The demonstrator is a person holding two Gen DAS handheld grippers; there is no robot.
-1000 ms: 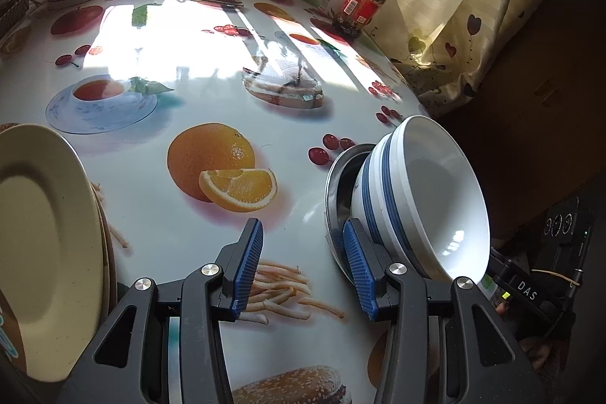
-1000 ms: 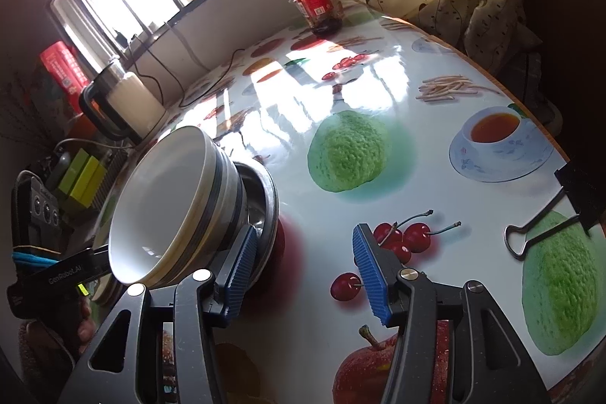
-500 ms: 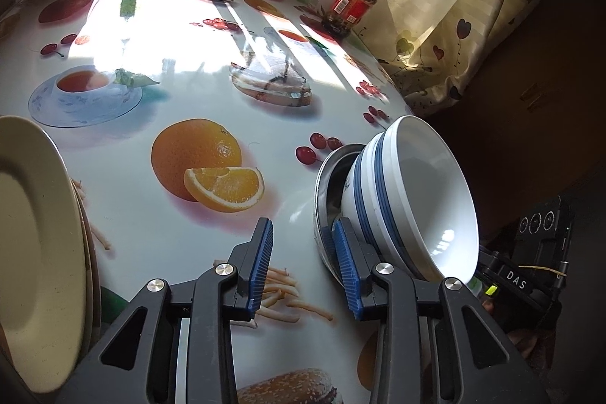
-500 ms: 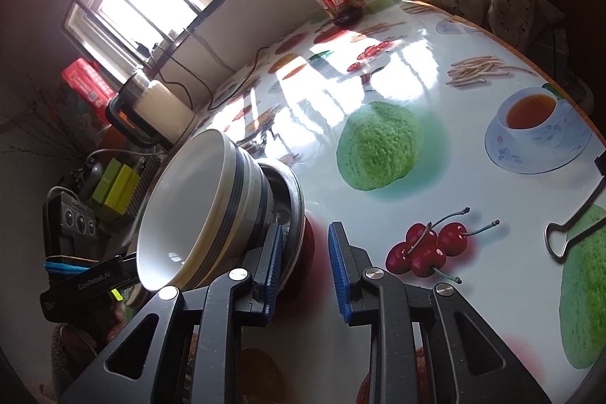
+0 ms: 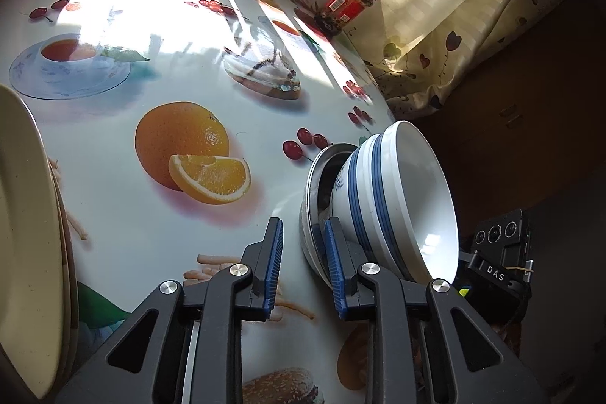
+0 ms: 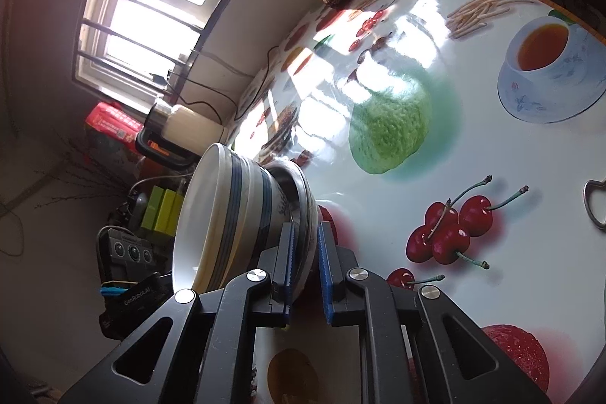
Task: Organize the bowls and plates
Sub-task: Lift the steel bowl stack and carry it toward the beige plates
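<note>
Two nested white bowls with blue stripes (image 5: 394,199) sit in stacked metal plates (image 5: 312,184) at the table's edge. My left gripper (image 5: 303,264) has its jaws around the plates' rim, narrowed but with a gap. In the right wrist view the same bowls (image 6: 223,214) and metal plates (image 6: 303,199) show, and my right gripper (image 6: 305,252) is shut on the plates' rim from the other side. A stack of cream plates (image 5: 26,237) lies at the left.
The table has a glossy fruit-print cloth (image 5: 181,139). A red jar (image 5: 348,2) stands at the far edge near a curtain (image 5: 454,17). A kettle (image 6: 181,131) stands by the wall. A binder clip (image 6: 596,203) lies at the right.
Both grippers have narrowed their jaws around the metal plates' rim. The right one has closed onto it. Both views have tilted.
</note>
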